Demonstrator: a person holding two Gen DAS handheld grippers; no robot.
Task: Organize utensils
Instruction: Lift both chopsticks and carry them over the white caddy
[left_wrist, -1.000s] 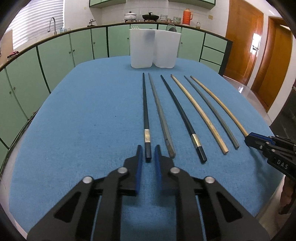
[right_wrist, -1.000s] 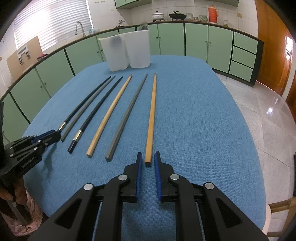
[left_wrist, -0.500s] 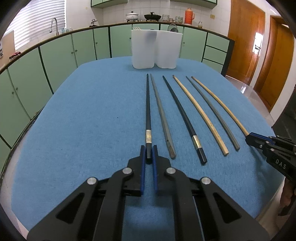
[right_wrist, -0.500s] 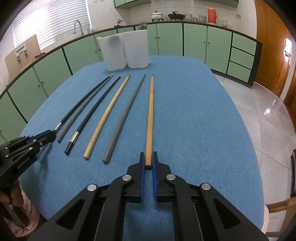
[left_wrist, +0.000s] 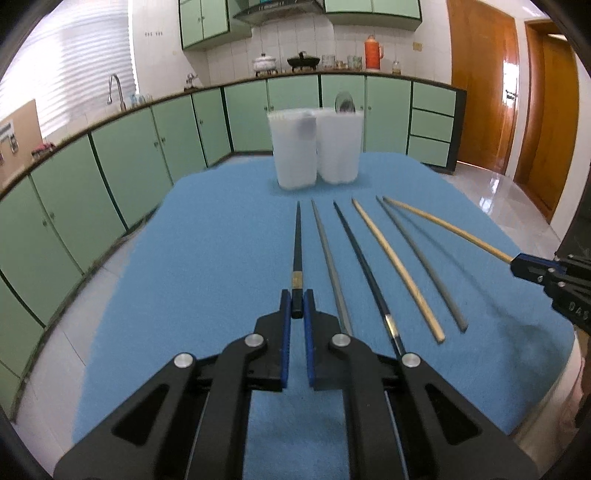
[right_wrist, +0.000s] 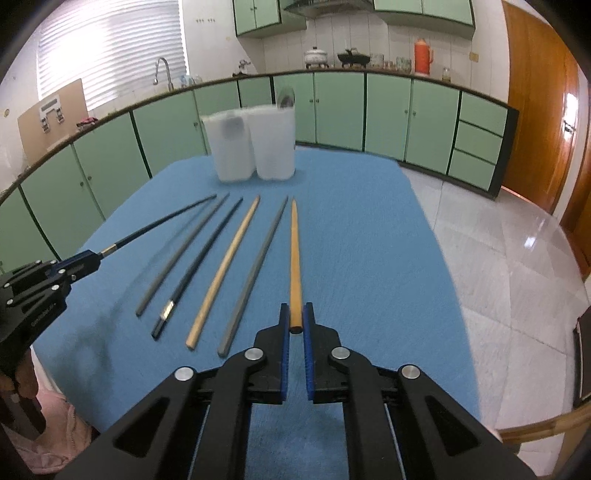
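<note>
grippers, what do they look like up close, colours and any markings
Both are alike: the left tool and right tool have matte black angular linkage arms with triangular cut-outs, round silver pivot bolts, and blue pads lining the inner faces of the fingers. Seen from the side, the right tool's body carries faint pale lettering, too blurred to read.

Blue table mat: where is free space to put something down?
Bare blue mat lies left of the black chopstick, and right of the wooden chopstick to the mat's edge. Crowded: the middle row and by the white holders.
</note>
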